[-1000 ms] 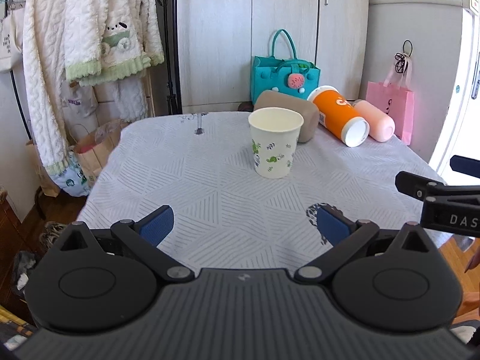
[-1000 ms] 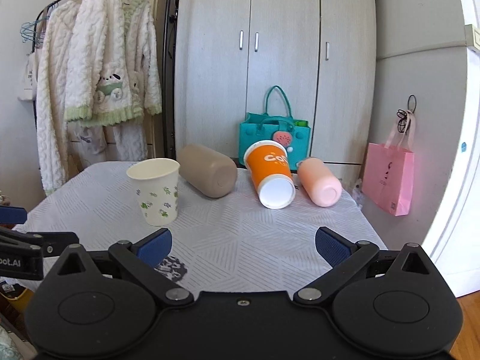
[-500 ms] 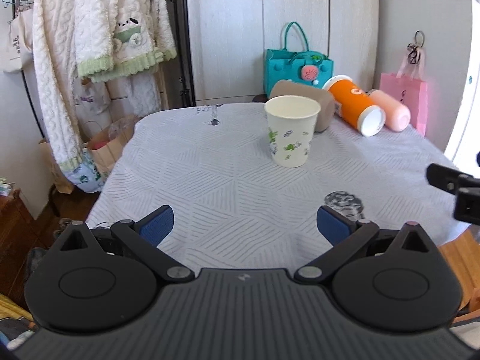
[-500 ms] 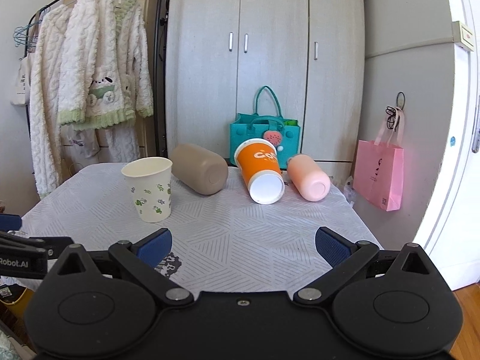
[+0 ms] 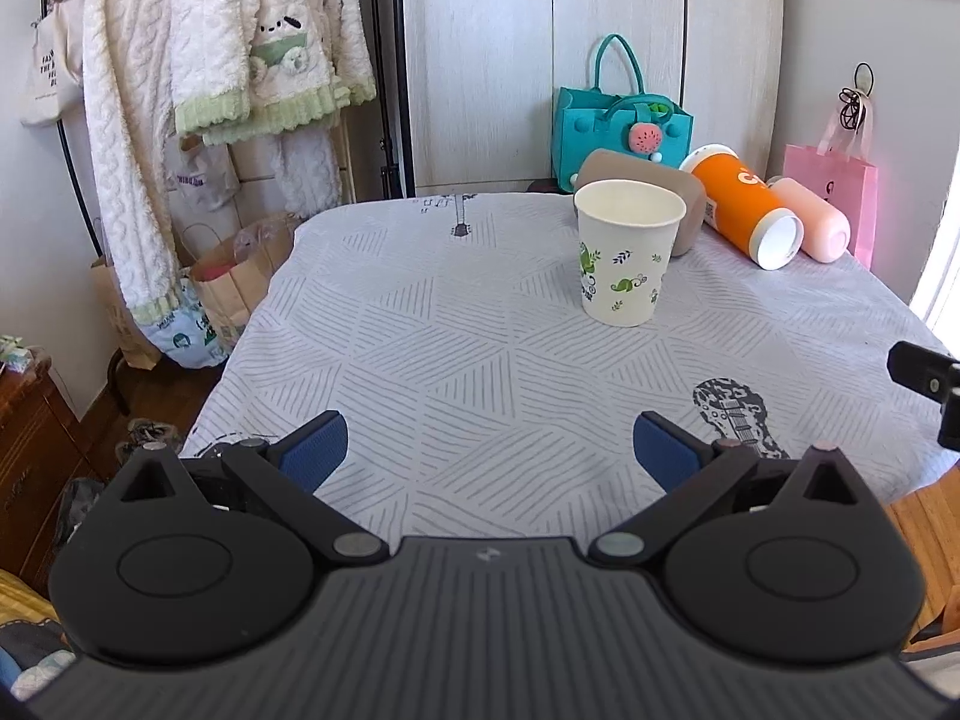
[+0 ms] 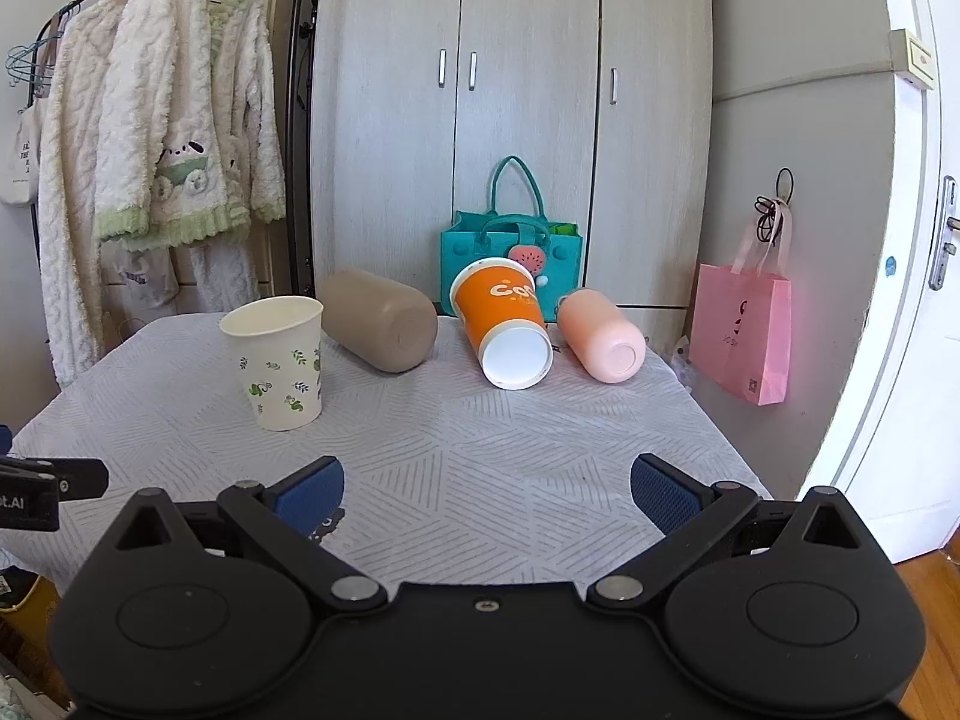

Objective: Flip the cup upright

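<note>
Paper cup (image 5: 627, 252) upright on table (image 5: 456, 324); both claws spread, empty

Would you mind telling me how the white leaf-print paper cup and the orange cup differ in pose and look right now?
The white leaf-print cup stands upright with its mouth facing up; the orange cup lies on its side, its white end toward the right wrist camera. The white cup has green leaf prints; the orange cup carries white lettering. The white cup sits nearer the table's left side, the orange one toward the back right. Both rest on the table, untouched by either gripper.
</note>
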The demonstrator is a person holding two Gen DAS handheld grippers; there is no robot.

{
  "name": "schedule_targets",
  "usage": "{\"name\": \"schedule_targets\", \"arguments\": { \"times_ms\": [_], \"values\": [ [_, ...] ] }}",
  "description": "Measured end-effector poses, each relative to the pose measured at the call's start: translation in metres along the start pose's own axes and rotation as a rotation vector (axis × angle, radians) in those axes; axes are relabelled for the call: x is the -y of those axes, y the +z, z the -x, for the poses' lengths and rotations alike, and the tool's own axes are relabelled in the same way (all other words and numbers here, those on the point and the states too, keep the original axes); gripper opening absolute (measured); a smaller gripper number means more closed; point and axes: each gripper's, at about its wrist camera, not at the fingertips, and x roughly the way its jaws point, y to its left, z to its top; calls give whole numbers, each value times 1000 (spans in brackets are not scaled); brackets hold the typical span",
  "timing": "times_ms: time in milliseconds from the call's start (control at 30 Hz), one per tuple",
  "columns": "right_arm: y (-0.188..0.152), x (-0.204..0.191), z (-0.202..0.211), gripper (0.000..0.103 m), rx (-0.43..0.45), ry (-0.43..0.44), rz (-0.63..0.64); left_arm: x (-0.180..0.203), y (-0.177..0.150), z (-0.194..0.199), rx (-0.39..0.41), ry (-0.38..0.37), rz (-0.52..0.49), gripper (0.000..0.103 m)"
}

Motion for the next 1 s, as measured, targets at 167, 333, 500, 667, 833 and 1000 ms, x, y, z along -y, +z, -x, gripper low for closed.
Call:
{"name": "schedule_targets", "arguments": {
  "times_ms": [167,333,500,667,833,1000],
  "values": [
    [-1,-2,4,103,8,11,6,6,-1,0,-13,7,-10,103],
    [-1,-4,10,103,16,17,5,10,-2,2,-24,-8,-15,103],
    [-2,-4,12,103,20,20,5,13,-4,5,-28,-9,-22,103],
    [-2,-5,12,103,17,18,6,14,-4,7,-21,-14,-26,103],
    [-2,-5,12,103,17,18,6,16,-5,4,-20,5,-49,103],
    [-2,-6,12,103,17,19,7,13,-5,4,-20,-14,-25,103]
  ]
}}
